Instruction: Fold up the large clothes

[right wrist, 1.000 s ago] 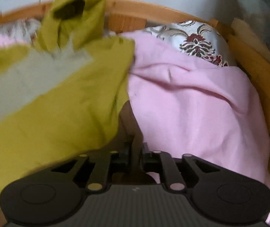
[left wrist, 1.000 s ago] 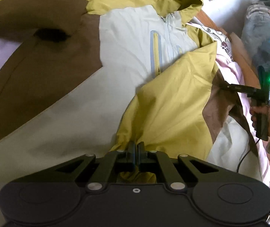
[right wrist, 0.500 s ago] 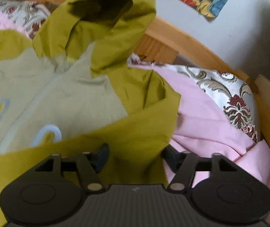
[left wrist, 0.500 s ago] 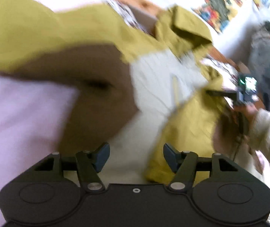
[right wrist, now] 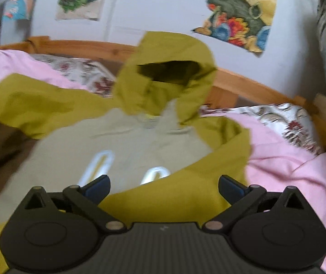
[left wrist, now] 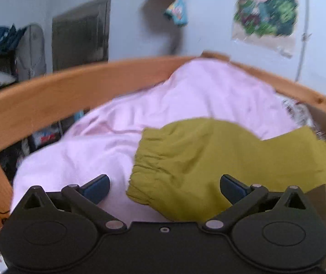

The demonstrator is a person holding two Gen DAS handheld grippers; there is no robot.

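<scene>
Left wrist view: the left gripper (left wrist: 164, 188) has its two blue-tipped fingers (left wrist: 96, 186) spread wide and still opening, with nothing pinched. The olive-yellow sleeve with a gathered elastic cuff (left wrist: 208, 164) lies below and between them; whether the cuff edge brushes either pad cannot be told, as the frame is blurred. The sleeve rests on the pale pink bedsheet (left wrist: 185, 96), reaching from the right side toward the sheet's middle. A curved wooden bed rail (left wrist: 71, 86) runs behind the sheet.

Right wrist view: the right gripper (right wrist: 164, 188) is likewise spread wide, jaws opening, gripping nothing. The hooded jacket in olive-yellow, pale grey-beige and brown panels (right wrist: 140, 141) lies front up on the same pink bedsheet (right wrist: 288, 159). Its olive-yellow hood (right wrist: 167, 77) stands up at the far end, toward the wooden bed rail (right wrist: 242, 84). A folded olive-yellow part of the jacket lies across the near chest, directly under the open fingers, partly covering two light-edged chest pocket openings (right wrist: 99, 166). A floral-patterned white cloth (right wrist: 288, 118) shows at the sheet's far right edge, next to the rail.
</scene>
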